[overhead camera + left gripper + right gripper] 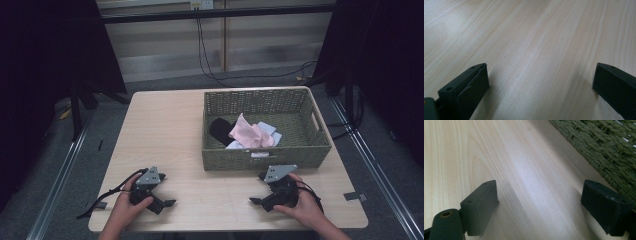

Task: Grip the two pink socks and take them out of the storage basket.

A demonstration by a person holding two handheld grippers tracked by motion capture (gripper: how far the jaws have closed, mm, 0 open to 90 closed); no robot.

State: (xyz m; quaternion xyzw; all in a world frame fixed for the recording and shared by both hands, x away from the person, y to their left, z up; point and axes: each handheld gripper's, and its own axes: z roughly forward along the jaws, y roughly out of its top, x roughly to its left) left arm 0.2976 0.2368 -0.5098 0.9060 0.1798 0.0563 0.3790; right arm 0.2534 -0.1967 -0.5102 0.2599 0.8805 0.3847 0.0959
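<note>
A green woven basket (310,150) stands on the right half of the light wooden table (165,125). Inside it lie a pink cloth (250,134), a black cloth (221,129) and white cloths (270,131). My left gripper (167,191) rests on the table near the front left, held by a hand, jaws wide apart and empty. In the left gripper view, the left gripper (540,82) has bare wood between its jaws. My right gripper (258,189) sits just in front of the basket, open and empty. In the right gripper view, the right gripper (540,200) has the basket wall (609,152) beside its right jaw.
Black cables (210,65) hang and trail over the floor behind the table. Metal rails (60,180) run along the floor on both sides. Dark curtains and a stand leg (75,110) flank the table. A piece of tape (356,196) marks the table's right front corner.
</note>
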